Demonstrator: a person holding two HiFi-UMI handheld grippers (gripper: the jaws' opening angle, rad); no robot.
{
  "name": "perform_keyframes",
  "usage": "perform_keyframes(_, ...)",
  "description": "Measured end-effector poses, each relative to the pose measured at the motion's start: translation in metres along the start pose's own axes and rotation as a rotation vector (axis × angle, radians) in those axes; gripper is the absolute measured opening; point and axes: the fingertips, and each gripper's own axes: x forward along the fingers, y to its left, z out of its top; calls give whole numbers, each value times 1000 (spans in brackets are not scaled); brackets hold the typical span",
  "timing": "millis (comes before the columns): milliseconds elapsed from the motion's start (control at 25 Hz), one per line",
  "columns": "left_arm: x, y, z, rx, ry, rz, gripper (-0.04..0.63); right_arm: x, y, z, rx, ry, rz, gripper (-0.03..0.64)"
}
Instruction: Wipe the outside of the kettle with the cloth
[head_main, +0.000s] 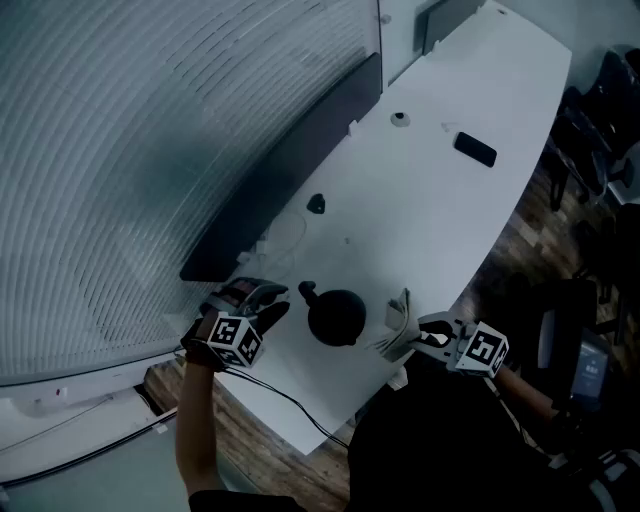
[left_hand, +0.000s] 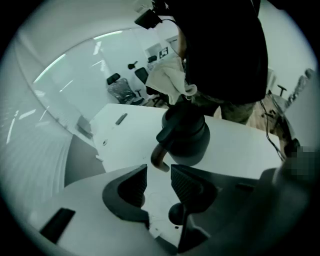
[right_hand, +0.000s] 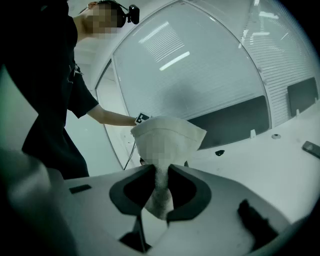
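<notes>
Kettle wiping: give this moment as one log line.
right gripper: shut on cloth | left gripper: open, empty | kettle: upright on table

A long white desk (head_main: 430, 230) curves away toward the far end. The black kettle (head_main: 335, 317) stands upright near its front edge. Further along lie a small dark object (head_main: 316, 204), a round fitting (head_main: 400, 119) (too small to identify) and a flat black slab (head_main: 475, 149), all well apart.

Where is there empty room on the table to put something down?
The widest bare patch of table lies between the kettle and the black rectangle. More lies past the rectangle, toward the far end. It is crowded at the near edge, where kettle and cloth sit close together.
</notes>
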Motion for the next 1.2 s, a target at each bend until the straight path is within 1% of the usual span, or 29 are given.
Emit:
perform_keyframes(120,14,2,-11,125,26,-100,163,6,6,1,32,-23,-76,71)
perform_keyframes(200,23,0,-18,209,53,-168,200,9,18,-2,57,-43,-105,71)
perform_keyframes(280,33,1,-22,295,74,-226,233,11,33,-8,72,-41,-127,71)
perform_keyframes(440,57,-8,-22,462,95,-334,252,13,55,-15,83,-38,-185,71)
perform_keyframes(520,68,-13,-22,538,106,-374,255,12,61,-17,94,-44,-218,71)
perform_keyframes(600,77,-16,-17,585,97,-394,256,10,67,-23,112,-45,-245,71)
perform_keyframes(720,83,-21,-13,635,91,-430,256,13,80,-39,136,-38,-247,71)
perform_keyframes(880,85,-25,-12,674,98,-476,246,14,87,-45,140,-43,-247,71)
perform_keyframes(920,85,-25,-13,674,103,-479,176,14,87,-45,138,-44,-246,71)
perform_keyframes(960,84,-25,-13,666,107,-477,137,13,85,-44,135,-43,-246,71)
perform_keyframes(1000,84,-25,-13,648,112,-468,127,13,84,-44,133,-40,-246,71)
perform_keyframes(1080,83,-28,-13,585,134,-442,126,14,82,-44,126,-37,-237,71)
perform_keyframes(1200,75,-37,-18,451,184,-418,124,20,80,-40,114,-47,-217,71)
